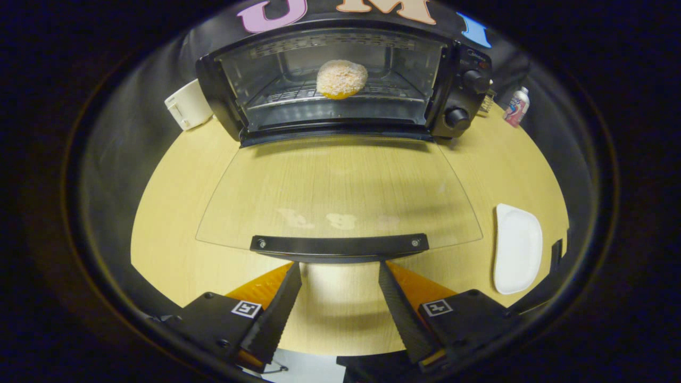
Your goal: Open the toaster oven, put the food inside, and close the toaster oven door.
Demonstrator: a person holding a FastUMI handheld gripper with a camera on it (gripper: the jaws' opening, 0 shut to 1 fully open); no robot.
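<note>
The black toaster oven (463, 90) stands at the back of the wooden table with its glass door (340, 191) folded down flat toward me. A round, crumbed piece of food (341, 78) lies on the wire rack inside. The door's black handle (339, 246) runs across just ahead of my fingertips. My gripper (340, 266) is open, its fingers spread below the handle, with only bare table between them and nothing held.
A white plate (517, 249) lies on the table to the right of the door. A white box (187, 105) sits left of the oven and a small bottle (517, 106) right of it. The table edge curves close on both sides.
</note>
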